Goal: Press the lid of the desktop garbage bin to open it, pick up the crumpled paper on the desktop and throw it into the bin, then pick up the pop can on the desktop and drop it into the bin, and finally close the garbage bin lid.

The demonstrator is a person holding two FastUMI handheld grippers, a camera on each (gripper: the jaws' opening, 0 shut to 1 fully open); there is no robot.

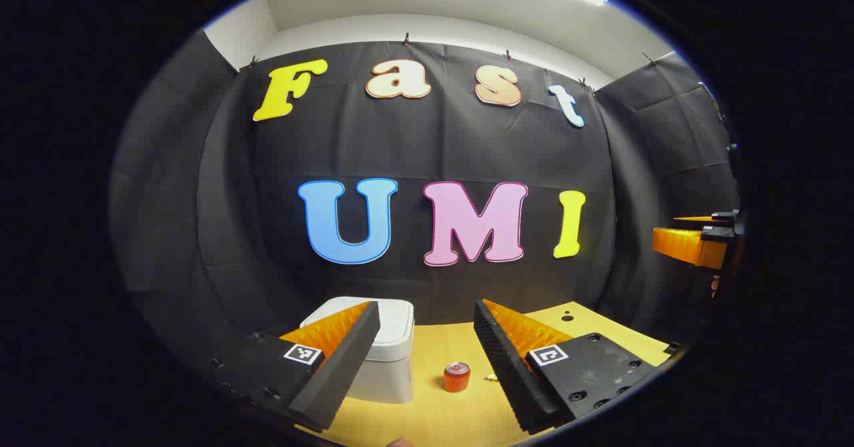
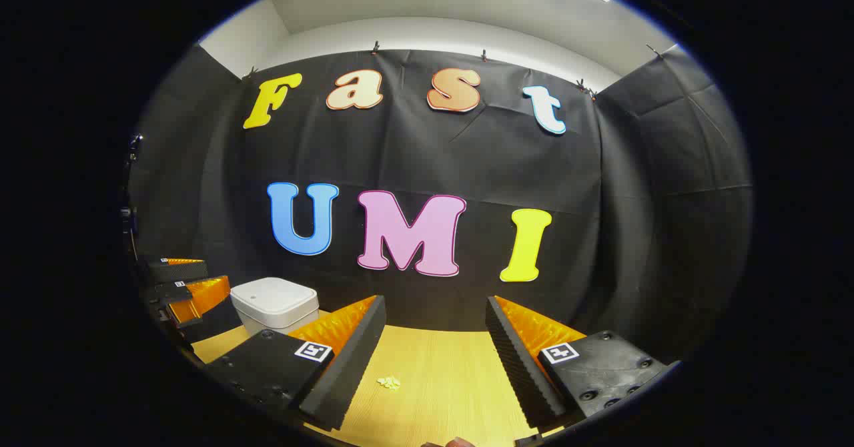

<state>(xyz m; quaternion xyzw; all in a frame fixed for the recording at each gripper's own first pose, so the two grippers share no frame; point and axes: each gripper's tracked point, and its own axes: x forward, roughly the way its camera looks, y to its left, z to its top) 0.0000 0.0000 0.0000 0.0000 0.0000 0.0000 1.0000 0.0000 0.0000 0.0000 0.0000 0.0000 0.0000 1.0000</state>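
The white desktop bin (image 1: 390,350) stands on the wooden table with its lid down, just behind my left gripper's left finger. A red pop can (image 1: 457,377) stands upright to the right of the bin, between and beyond my fingers. My left gripper (image 1: 427,308) is open and holds nothing. In the right gripper view the bin (image 2: 275,303) sits at the left, and a small pale crumpled paper (image 2: 389,382) lies on the table in front of my open right gripper (image 2: 435,300). The left gripper (image 2: 190,293) hovers beside the bin.
The yellow wooden table (image 1: 434,420) ends at the black cloth wall behind the bin. A small pale scrap (image 1: 492,377) lies right of the can. The right gripper (image 1: 694,241) hangs at the far right, above the table (image 2: 454,380).
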